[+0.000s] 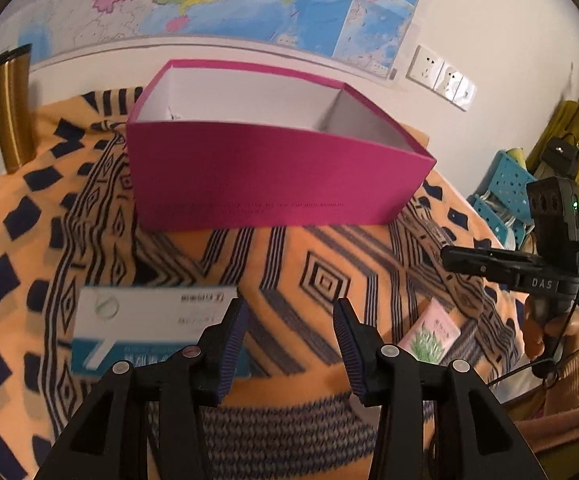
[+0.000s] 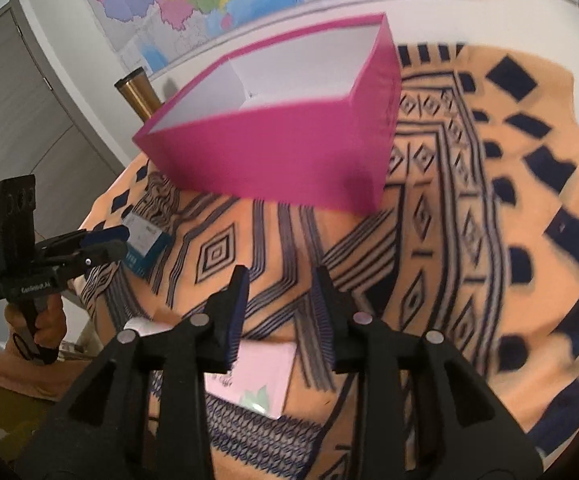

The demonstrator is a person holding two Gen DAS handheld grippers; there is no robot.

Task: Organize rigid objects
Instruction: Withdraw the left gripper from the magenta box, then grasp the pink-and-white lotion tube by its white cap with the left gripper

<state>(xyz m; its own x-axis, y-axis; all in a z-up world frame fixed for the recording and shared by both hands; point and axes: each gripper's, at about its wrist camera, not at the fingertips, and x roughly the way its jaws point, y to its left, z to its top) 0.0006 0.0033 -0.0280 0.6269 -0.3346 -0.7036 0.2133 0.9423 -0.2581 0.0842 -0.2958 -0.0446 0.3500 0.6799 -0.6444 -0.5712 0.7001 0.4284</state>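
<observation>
Left gripper [image 1: 289, 344]: jaws parted, empty; blue-white carton [image 1: 149, 328] lies just left of its left finger, long axis crosswise. Right gripper [image 2: 279, 312]: parted, empty; pink packet [image 2: 257, 376] sits below, nearer its left finger. Magenta box [image 1: 273, 176] stands open beyond both on the patterned blanket [image 1: 289, 264].

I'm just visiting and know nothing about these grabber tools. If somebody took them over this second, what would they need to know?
Left gripper: jaws apart, nothing between them, just right of the blue-and-white carton.
Right gripper: jaws apart, empty, above the pink packet.
Both items lie on the patterned orange blanket, in front of the magenta box.
Done: nothing visibly packed; what shows of the box interior is bare, though its floor is hidden.
Left: probably grip the carton and the packet and put them in the box.
</observation>
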